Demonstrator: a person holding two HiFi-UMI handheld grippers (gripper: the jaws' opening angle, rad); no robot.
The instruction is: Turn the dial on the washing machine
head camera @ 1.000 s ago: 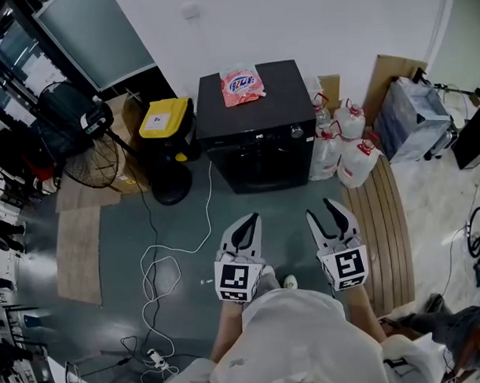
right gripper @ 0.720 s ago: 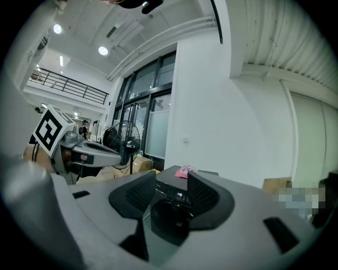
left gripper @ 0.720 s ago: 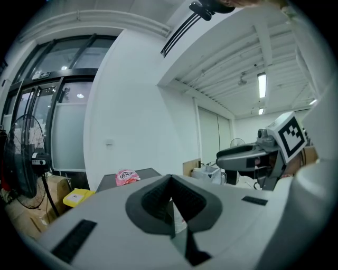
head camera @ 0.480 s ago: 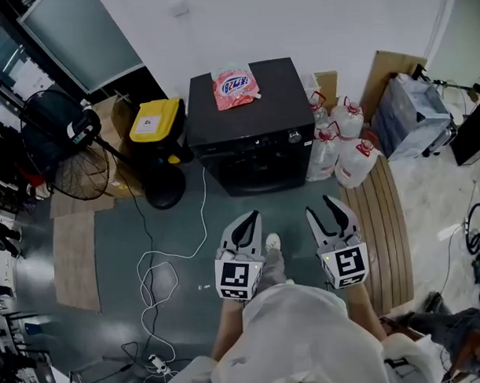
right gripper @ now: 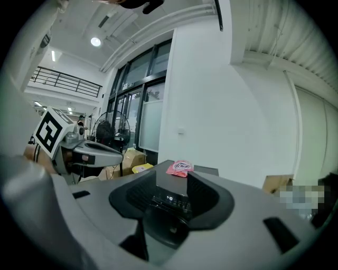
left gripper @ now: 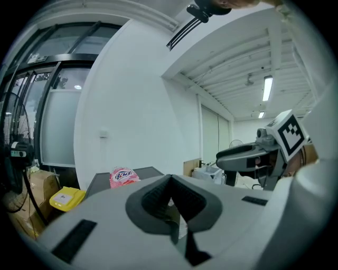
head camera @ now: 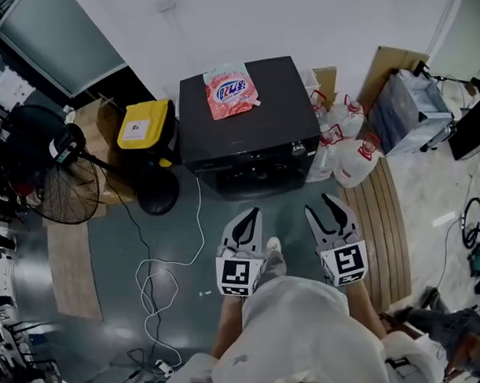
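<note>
The black washing machine [head camera: 249, 116] stands against the white wall, a pink detergent bag [head camera: 228, 89] lying on its lid. Its small silver dial [head camera: 298, 149] sits at the right end of the front panel. My left gripper [head camera: 251, 218] and right gripper [head camera: 327, 204] are side by side over the floor, well short of the machine, both pointing at it. Both are shut with nothing held. In the right gripper view the machine's lit panel [right gripper: 170, 199] shows past the right gripper [right gripper: 168, 211]. In the left gripper view the left gripper [left gripper: 170, 184] hides most of the machine.
A yellow-lidded bin [head camera: 141, 125] and a floor fan [head camera: 51, 185] stand left of the machine. Water jugs [head camera: 353, 155] and a blue bag [head camera: 414, 114] crowd its right side. A white cable [head camera: 160, 268] loops across the floor at left. Wooden slats [head camera: 382, 221] lie at right.
The person has stepped toward the washing machine with both grippers held side by side; the machine now sits nearer to the jaws in the head view. Both grippers stayed shut.
</note>
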